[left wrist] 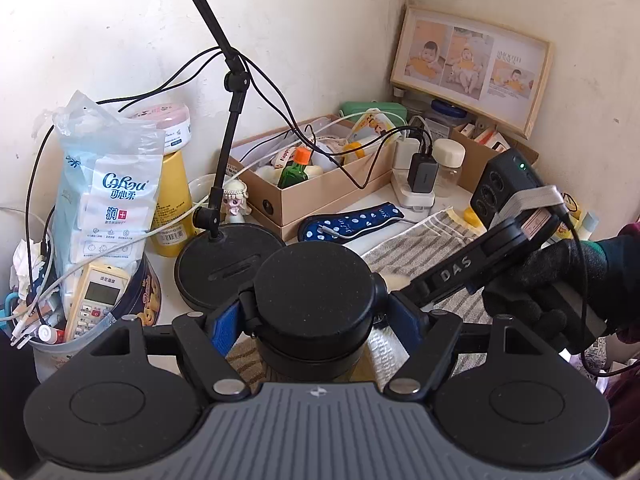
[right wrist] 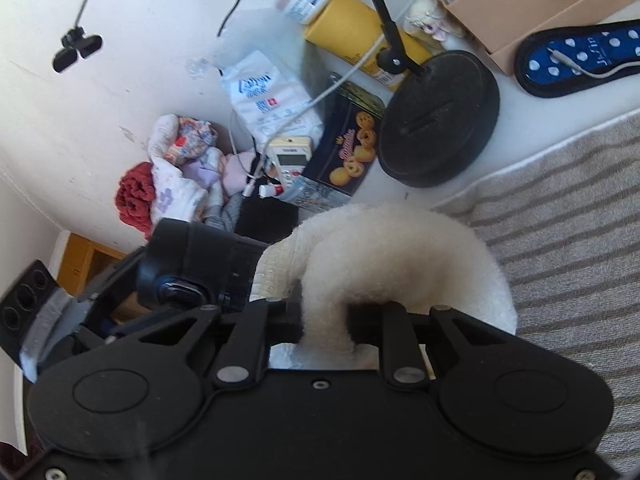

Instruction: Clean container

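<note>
You face a corner of scuffed cream walls (left wrist: 320,20), daylight on a cluttered white bench (left wrist: 452,194), framed photos (left wrist: 472,66) leaning.

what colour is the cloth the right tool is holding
Cream white and fluffy, the cloth shows best in the right wrist view, pinched in the right tool.
</note>
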Motion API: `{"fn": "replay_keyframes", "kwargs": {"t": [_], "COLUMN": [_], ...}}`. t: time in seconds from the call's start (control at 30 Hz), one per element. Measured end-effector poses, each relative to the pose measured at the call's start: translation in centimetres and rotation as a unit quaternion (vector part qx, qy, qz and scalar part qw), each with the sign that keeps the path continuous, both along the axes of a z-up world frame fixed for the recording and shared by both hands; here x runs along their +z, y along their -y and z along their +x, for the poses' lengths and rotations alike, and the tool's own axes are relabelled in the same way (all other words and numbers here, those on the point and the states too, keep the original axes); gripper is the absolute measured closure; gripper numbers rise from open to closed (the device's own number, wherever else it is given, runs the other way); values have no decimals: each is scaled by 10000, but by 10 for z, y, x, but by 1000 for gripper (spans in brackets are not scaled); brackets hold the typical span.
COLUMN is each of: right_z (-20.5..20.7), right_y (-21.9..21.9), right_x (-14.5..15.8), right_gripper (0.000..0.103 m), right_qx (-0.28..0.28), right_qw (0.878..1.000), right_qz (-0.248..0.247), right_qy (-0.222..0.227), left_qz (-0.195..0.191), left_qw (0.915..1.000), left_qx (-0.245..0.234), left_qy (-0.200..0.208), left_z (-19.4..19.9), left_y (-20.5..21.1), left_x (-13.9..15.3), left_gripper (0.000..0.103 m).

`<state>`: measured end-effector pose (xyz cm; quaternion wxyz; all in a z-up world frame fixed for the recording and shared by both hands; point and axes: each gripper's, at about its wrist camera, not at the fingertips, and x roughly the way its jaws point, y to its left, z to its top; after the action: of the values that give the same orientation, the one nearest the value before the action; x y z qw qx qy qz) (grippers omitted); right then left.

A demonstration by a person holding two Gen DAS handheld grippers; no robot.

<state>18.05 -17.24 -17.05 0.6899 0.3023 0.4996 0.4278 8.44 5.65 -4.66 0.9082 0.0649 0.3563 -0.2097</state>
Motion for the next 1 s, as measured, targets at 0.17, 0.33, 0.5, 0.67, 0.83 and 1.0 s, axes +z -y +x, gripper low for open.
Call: {"fn": "replay_keyframes", "kwargs": {"t": [0.17,0.33,0.5,0.67,0.83,1.0], "right_z": [3,6,7,8,8,6], "right_y": [-2,-6,-9,-15,-17,-5], "right_x": [-14,-28,-41,-52,-58,-56], "right_gripper": [86,86,86,86,87,87], "right_qx": [13,54,96,160,171,15], "right_qw": [9998,9990,9978,9957,9944,9975], "right_qz": [-142,-351,-554,-854,-988,-511], "right_qy": [-140,-263,-344,-330,-325,-494], "left_qz": [114,229,343,443,501,533], "left_qw": [9999,9997,9994,9990,9987,9986], "left_qx": [14,28,42,58,70,38], "left_qy": [-16,-32,-48,-50,-13,1], "left_z": [0,0,1,1,-1,-2], "left_y": [3,6,9,13,16,17], "left_x": [-3,-7,-10,-13,-13,-13], "left_gripper": [28,28,32,32,33,33]}}
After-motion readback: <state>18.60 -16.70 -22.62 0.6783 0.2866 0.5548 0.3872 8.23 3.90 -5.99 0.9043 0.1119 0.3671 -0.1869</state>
